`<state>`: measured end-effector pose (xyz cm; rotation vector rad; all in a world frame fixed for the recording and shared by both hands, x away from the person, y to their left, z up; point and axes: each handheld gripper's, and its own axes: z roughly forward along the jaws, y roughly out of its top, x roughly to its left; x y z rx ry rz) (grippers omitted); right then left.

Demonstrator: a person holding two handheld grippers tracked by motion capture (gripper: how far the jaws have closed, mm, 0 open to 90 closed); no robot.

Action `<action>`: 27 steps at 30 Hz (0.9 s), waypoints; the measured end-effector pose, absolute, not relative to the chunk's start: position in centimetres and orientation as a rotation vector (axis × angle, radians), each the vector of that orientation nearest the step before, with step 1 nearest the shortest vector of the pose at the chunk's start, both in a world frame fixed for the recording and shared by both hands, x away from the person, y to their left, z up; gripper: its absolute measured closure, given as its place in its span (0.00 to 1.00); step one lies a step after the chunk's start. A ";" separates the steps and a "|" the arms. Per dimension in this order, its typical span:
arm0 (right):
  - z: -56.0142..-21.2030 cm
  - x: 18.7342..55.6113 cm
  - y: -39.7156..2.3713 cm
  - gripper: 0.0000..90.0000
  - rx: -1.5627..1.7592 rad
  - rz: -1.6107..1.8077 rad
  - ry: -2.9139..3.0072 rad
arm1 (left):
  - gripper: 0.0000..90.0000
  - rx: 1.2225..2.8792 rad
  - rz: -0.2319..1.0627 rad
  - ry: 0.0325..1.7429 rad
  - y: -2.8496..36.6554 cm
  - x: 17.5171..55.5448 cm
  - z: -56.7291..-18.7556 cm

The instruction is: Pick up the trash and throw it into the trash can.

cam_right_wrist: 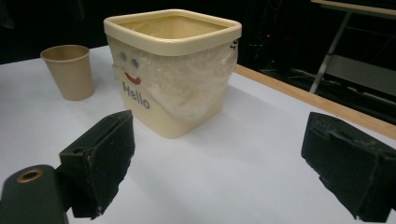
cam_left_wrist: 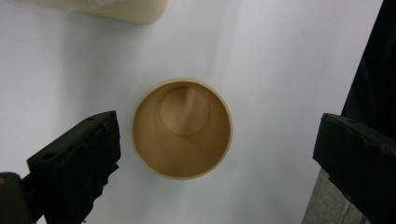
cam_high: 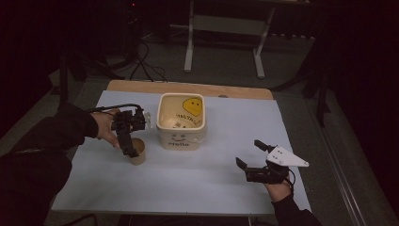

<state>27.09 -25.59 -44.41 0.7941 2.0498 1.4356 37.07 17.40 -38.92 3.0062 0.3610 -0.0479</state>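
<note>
A brown paper cup (cam_high: 138, 153) stands upright and empty on the white table cover, left of a cream bin (cam_high: 181, 136) marked "Hello". My left gripper (cam_high: 131, 147) points straight down over the cup. In the left gripper view the cup's mouth (cam_left_wrist: 182, 128) sits between the two black jaws, which stand wide apart and touch nothing; my left gripper (cam_left_wrist: 217, 122) is open. My right gripper (cam_high: 251, 154) rests low at the front right, open and empty. In the right gripper view (cam_right_wrist: 219, 135) it faces the bin (cam_right_wrist: 177, 70), with the cup (cam_right_wrist: 70, 70) at the far left.
The bin is lined with clear plastic and has a yellow smiley shape inside (cam_high: 193, 106). The table's wooden far edge (cam_high: 188, 87) shows beyond the white cover (cam_high: 211, 179). A metal frame stand (cam_high: 226, 28) and cables lie on the dark floor behind.
</note>
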 end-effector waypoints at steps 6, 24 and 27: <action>-44.4 27.1 -25.6 0.11 0.792 1.435 2.054 | 0.02 3.015 -0.053 0.378 17.6 37.5 -40.3; -44.5 27.1 -25.6 0.11 0.797 1.438 2.066 | 0.02 3.050 -0.064 0.412 18.2 38.8 -43.7; -44.5 27.2 -25.6 0.11 0.798 1.436 2.067 | 0.06 3.049 -0.060 0.424 18.3 39.1 -44.1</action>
